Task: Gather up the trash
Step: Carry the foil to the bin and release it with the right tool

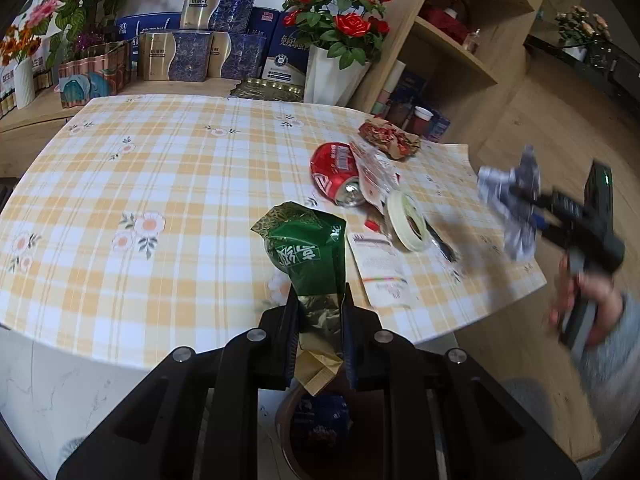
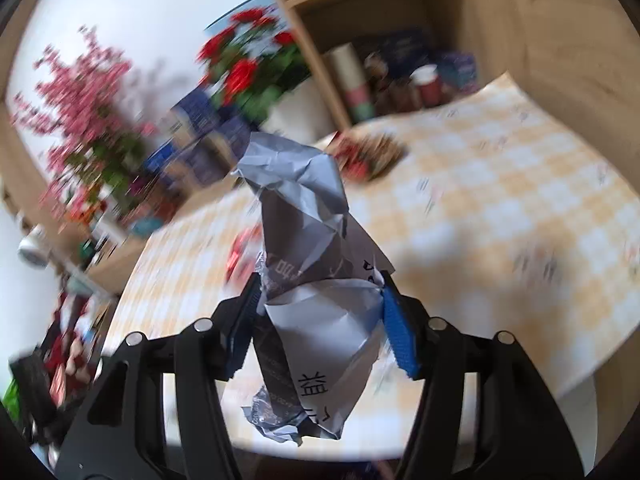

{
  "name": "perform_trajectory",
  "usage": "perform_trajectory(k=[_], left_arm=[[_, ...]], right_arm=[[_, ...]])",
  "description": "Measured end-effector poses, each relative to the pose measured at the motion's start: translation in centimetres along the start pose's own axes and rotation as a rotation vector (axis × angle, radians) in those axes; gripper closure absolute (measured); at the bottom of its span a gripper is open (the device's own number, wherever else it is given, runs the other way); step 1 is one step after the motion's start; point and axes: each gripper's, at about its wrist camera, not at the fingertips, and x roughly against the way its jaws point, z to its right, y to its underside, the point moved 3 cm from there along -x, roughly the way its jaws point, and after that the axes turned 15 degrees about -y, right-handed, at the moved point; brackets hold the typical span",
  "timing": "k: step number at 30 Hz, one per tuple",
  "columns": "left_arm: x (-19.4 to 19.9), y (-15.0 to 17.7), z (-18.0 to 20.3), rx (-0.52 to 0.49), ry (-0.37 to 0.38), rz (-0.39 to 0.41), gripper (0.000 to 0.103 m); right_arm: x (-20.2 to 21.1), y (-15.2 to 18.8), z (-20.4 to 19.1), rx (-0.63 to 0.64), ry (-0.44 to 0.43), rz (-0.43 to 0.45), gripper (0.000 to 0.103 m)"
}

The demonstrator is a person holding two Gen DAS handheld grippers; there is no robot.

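Note:
My left gripper (image 1: 318,300) is shut on a green and gold snack bag (image 1: 308,252), held over the table's near edge above a dark red bin (image 1: 316,428) below. My right gripper (image 2: 320,284) is shut on a crumpled grey paper wrapper (image 2: 308,240); in the left wrist view it (image 1: 532,204) hangs with the wrapper (image 1: 512,196) off the table's right side. On the checked tablecloth (image 1: 160,168) lie a crushed red can (image 1: 336,172), a clear plastic wrapper (image 1: 378,172), a red-brown crumpled wrapper (image 1: 388,138), a tape roll (image 1: 408,220) and a white card (image 1: 380,268).
Blue and gold boxes (image 1: 200,48), flower pots and a white vase of red roses (image 1: 336,40) stand behind the table. A wooden shelf (image 1: 452,40) with cups and boxes is at the right. The right wrist view is motion-blurred.

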Motion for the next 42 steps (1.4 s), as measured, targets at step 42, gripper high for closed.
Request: perform_trajectory(k=[42], left_arm=[[-2.1, 11.2, 5.6, -0.217, 0.176, -0.034, 0.083]], right_arm=[[3.4, 18.7, -1.1, 0.109, 0.318, -0.046, 0.006]])
